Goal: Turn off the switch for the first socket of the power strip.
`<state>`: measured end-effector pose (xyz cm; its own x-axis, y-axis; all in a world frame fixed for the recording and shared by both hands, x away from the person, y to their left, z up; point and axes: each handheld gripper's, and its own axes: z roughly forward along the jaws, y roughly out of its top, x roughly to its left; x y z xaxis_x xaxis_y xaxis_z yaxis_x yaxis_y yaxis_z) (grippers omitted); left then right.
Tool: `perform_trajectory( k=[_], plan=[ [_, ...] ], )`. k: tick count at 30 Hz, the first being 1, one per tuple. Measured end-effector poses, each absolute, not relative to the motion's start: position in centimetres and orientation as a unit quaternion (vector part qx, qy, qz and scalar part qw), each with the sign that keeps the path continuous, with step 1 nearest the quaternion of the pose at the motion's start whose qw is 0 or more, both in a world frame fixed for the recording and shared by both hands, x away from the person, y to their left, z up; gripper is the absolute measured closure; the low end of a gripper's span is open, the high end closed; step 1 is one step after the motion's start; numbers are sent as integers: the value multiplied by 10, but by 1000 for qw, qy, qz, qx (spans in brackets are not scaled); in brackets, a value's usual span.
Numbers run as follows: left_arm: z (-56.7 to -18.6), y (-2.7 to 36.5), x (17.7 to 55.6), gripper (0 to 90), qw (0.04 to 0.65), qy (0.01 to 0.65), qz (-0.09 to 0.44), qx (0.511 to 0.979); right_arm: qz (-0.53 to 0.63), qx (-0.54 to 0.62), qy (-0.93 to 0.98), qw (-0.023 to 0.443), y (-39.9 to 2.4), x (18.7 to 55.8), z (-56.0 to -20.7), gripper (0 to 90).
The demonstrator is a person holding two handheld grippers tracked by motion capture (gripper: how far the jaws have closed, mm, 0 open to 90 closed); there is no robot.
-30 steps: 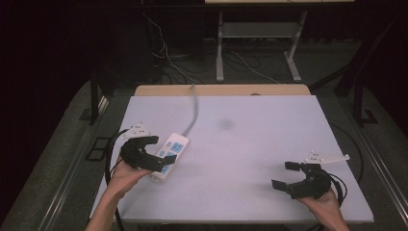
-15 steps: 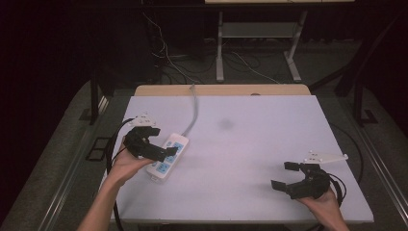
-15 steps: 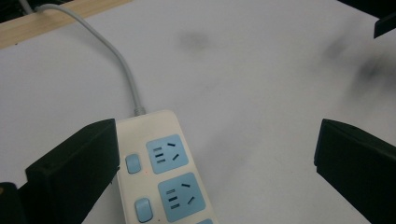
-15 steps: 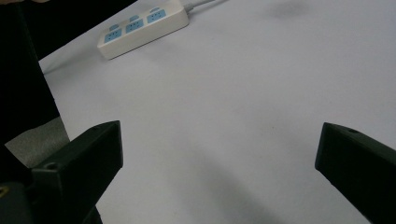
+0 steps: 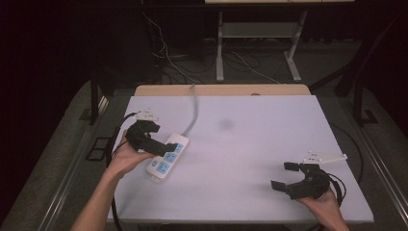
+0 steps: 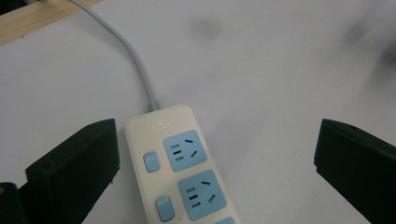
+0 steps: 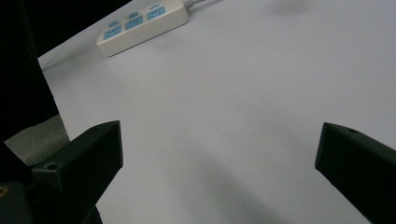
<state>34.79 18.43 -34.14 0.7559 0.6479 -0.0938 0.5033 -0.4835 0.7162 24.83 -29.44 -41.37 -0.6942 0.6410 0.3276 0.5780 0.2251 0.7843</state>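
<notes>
Left claw [image 5: 155, 142] spread wide over the white power strip [image 5: 166, 158] at left of the surface [image 5: 250, 144], right claw [image 5: 288, 177] wide, lower right, holding nothing.

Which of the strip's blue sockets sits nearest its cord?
The socket at the power strip's cord end, just beyond the open left gripper; the others lie nearer the person.

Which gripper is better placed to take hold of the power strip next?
Left, probably. The left gripper hangs open right over the power strip, whose cable end lies between its jaws in the left gripper view. The right gripper, also open, sits by the table's opposite near corner, far from the strip.
</notes>
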Motion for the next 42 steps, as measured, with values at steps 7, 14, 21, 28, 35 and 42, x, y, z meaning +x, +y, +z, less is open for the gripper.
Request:
perform_trajectory(
  k=[7,14,21,28,35,42],
  plan=[
    [-343,182,359,0,354,330,90,870,484,391,783,32,-294,248,-414,6],
    [-343,179,366,81,338,324,84,879,483,392,782,33,-295,248,-414,6],
    [-349,178,374,217,330,317,75,886,481,392,783,33,-295,248,-415,6],
    [-357,177,381,356,318,310,79,893,481,394,782,32,-296,248,-415,6],
    [-364,179,387,504,315,304,69,896,480,395,782,34,-297,248,-416,6],
    [-372,179,394,697,304,306,53,900,478,396,783,34,-297,248,-416,6]
  ],
)
